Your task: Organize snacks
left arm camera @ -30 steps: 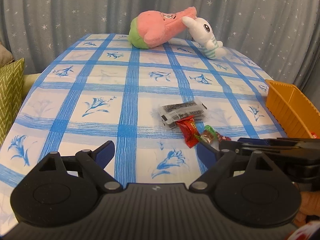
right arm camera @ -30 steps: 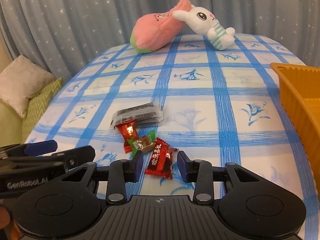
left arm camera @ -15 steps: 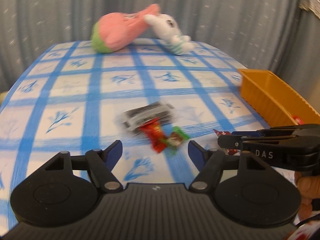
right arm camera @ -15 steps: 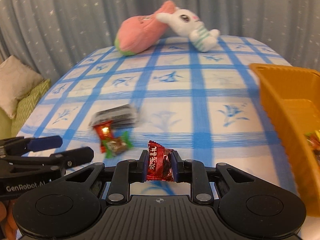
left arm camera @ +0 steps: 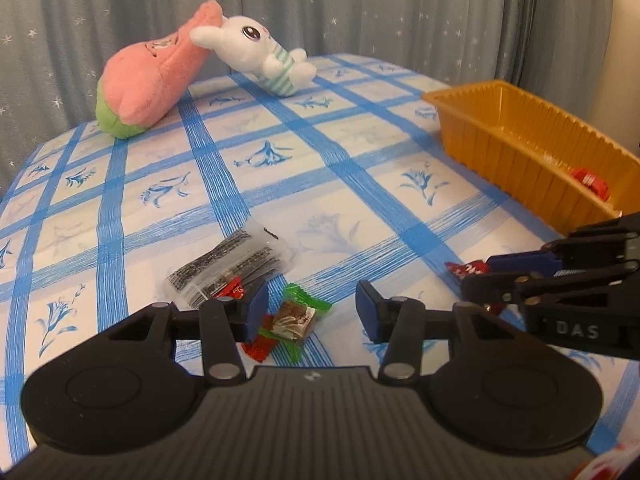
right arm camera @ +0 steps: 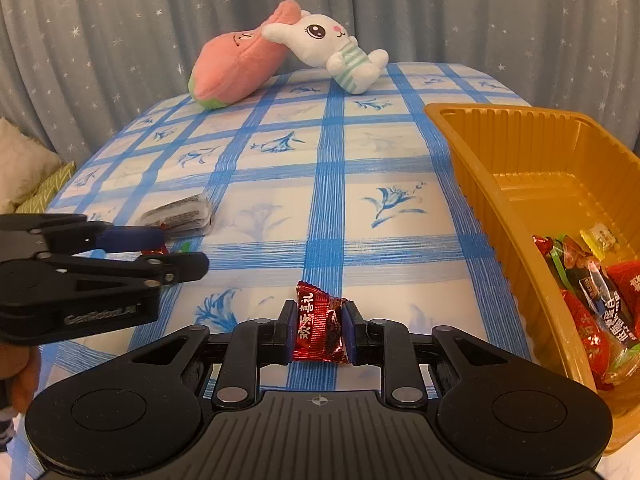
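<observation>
My right gripper (right arm camera: pixel 317 330) is shut on a dark red candy (right arm camera: pixel 318 328) and holds it above the tablecloth, left of the orange tray (right arm camera: pixel 472 168), which holds several wrapped snacks (right arm camera: pixel 592 284). My left gripper (left arm camera: pixel 308 306) is open, its fingers on either side of a green-wrapped candy (left arm camera: pixel 297 316). A red candy (left arm camera: pixel 260 346) lies under the left finger. A clear pack of dark sticks (left arm camera: pixel 232 268) lies just beyond. The right gripper (left arm camera: pixel 472 274) with its candy shows at the right of the left wrist view.
A pink plush (left arm camera: pixel 156 76) and a white rabbit plush (left arm camera: pixel 260 56) lie at the table's far edge, before a grey starred curtain. The orange tray (left arm camera: pixel 520 148) stands at the right edge. Cushions (right arm camera: pixel 24 176) sit off the table's left side.
My right gripper closed on the dark red candy, lifted it and moved right toward the tray. My left gripper moved forward and now straddles the green candy, its jaws somewhat narrower.
</observation>
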`<state>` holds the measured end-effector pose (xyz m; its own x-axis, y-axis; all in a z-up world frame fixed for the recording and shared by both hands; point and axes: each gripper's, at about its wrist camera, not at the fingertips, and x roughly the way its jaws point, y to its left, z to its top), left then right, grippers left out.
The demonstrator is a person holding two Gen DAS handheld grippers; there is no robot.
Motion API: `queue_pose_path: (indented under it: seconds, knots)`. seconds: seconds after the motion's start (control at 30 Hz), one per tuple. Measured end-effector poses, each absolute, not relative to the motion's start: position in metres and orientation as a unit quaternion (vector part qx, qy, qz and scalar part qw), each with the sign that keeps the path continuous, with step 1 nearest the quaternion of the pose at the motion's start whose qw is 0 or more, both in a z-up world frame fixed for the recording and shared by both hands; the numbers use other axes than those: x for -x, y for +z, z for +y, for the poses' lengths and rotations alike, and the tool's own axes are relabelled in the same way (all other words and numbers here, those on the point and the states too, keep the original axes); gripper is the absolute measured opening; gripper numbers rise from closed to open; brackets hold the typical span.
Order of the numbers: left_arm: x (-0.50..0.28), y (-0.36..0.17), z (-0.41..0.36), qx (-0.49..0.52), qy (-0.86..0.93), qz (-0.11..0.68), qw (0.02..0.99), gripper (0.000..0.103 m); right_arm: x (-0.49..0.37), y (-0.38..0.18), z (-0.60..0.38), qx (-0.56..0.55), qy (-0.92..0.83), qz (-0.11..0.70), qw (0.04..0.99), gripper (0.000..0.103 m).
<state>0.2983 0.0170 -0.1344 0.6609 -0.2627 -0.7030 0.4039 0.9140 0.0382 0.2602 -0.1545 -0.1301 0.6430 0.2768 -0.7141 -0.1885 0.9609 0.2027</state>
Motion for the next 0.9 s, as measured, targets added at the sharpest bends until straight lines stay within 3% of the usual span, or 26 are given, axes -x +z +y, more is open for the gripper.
queue_pose_path:
  seconds: [0.2,0.33,0.9]
  knots:
    - [-0.297,-0.141,0.011,-0.121,-0.18,0.379,0.9,0.039,-0.26,-0.132,-0.156,-0.052,0.135,0.397,0.906,0.024]
    - [-0.292,-0.143,0.011,-0.105,-0.16,0.385,0.903,0.019,-0.261,-0.134,-0.156,-0.051,0.141,0.396,0.906,0.024]
    - [-0.249,-0.127,0.011,-0.03,-0.096,0.393,0.914,0.018,-0.247,-0.122,-0.159,-0.032,0.143,0.393,0.908,0.026]
